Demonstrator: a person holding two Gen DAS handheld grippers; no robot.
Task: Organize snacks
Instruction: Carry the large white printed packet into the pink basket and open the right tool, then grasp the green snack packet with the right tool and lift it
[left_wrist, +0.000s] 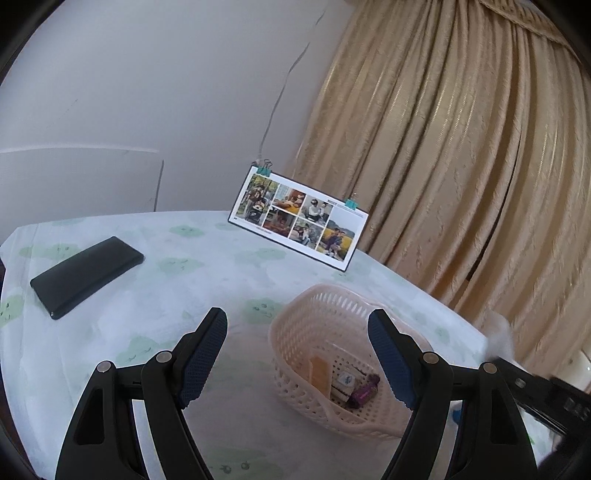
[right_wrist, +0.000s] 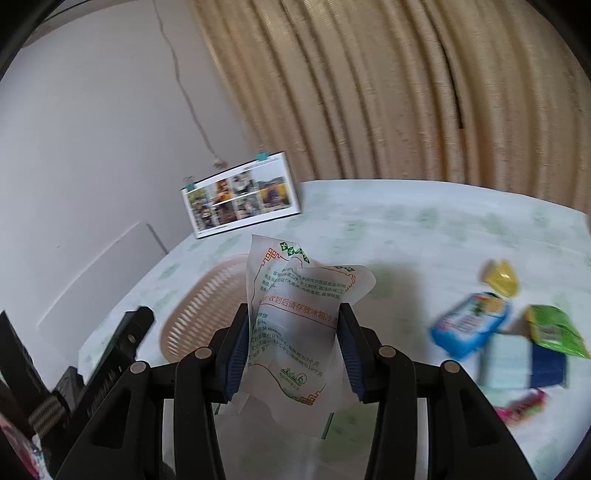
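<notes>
Left hand-held gripper (left_wrist: 297, 360) spread wide, empty, hovering over the surface (left_wrist: 221, 266) covered in a pale cloth with green prints. Just ahead between its blue-padded fingers (left_wrist: 203, 362), a cream perforated plastic basket (left_wrist: 314, 317), holding an orange packet (left_wrist: 319, 373), a small white-labelled pack (left_wrist: 345, 384) and a purple-wrapped sweet (left_wrist: 365, 393) lying side by side on its floor. To the left, well apart from the basket, a flat black rectangular case (left_wrist: 86, 275). At the far edge, a photo-collage card (left_wrist: 297, 218) propped upright with teal binder clips, against a white wall and beige pleated curtain (left_wrist: 461, 166).

Right hand-held gripper (right_wrist: 293, 354) closed narrow on a translucent white snack pouch (right_wrist: 295, 325) printed with green and red text, pads pressing its two sides, pouch raised above the surface and standing roughly upright. Behind and left of the pouch, the same cream basket (right_wrist: 199, 314). Off to the right on the cloth, blurred, a loose cluster of snacks: a yellow wrapper (right_wrist: 500, 278), a blue packet (right_wrist: 471, 325), a green packet (right_wrist: 556, 330), a white-and-navy box (right_wrist: 524, 363) and a pink wrapper (right_wrist: 524, 406), near one another, some touching.
</notes>
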